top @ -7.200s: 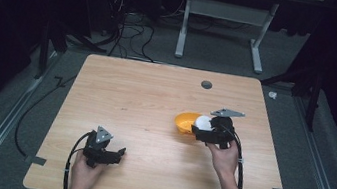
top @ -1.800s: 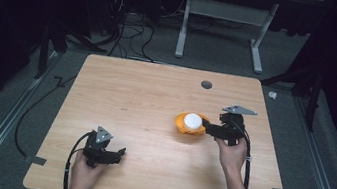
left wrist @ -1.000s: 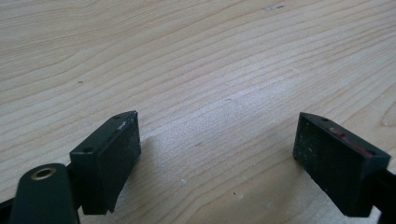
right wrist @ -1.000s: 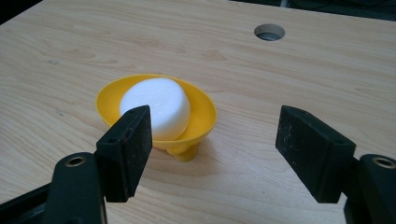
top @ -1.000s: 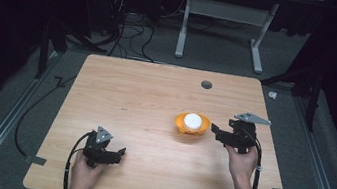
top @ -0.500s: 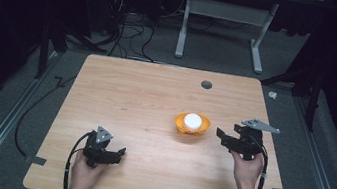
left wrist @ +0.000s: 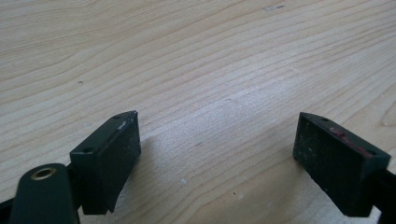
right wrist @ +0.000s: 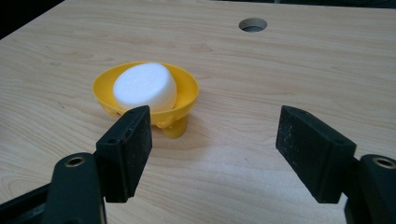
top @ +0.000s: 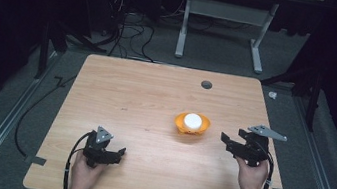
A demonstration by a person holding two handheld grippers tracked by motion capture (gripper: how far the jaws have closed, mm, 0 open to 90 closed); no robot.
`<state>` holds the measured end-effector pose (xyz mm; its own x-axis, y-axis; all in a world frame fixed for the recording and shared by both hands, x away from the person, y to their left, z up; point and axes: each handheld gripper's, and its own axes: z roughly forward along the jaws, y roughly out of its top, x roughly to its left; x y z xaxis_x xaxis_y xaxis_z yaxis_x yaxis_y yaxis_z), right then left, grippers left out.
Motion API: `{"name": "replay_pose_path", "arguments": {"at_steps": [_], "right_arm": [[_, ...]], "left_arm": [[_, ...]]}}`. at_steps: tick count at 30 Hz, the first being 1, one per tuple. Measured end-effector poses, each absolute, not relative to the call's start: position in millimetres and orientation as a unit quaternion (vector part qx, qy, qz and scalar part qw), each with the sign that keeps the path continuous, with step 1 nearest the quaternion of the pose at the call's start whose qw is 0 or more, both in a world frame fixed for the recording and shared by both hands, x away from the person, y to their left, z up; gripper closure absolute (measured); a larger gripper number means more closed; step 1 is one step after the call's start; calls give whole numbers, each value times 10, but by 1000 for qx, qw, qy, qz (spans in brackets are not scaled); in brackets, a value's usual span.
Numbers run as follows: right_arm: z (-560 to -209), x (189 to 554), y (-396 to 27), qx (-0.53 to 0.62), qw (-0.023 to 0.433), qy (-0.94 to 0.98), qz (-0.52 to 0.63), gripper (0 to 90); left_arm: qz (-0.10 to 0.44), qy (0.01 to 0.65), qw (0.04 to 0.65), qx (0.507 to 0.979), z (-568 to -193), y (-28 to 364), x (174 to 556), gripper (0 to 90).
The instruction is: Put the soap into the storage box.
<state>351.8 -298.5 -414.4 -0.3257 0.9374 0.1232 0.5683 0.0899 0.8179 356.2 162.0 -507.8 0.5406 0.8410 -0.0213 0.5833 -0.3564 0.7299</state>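
A small yellow bowl (top: 183,124) stands on the wooden table (top: 131,94), right of centre, with a white round foam piece (top: 193,120) lying in it. My right gripper (top: 226,141) is a short way to the bowl's right, pointing left at it, held in a hand. In the right gripper view the bowl (right wrist: 187,88) and foam piece (right wrist: 144,86) lie beyond the left jaw, and the right gripper (right wrist: 215,126) is open with only bare wood between its pads. My left gripper (top: 119,154) rests at the front left. In its own view the left gripper (left wrist: 217,135) is open over bare wood.
A round cable hole (top: 206,84) sits in the tabletop behind the bowl, also seen as the hole (right wrist: 252,24) in the right gripper view. Cables trail from both grippers toward the front edge. A desk frame (top: 220,36) and loose wires stand on the dark floor beyond the table.
The right gripper set the white foam piece in the yellow bowl, let go, and drew back to the right, away from the bowl. The left gripper has stayed still.
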Motion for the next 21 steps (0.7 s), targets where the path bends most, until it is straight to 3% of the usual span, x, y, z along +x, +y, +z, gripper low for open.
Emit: {"name": "replay_pose_path", "arguments": {"at_steps": [21], "right_arm": [[-4263,3367,-3040,544,218,693,419,277]], "left_arm": [[182,443,353,803,-5077,1621,3561,154]]}}
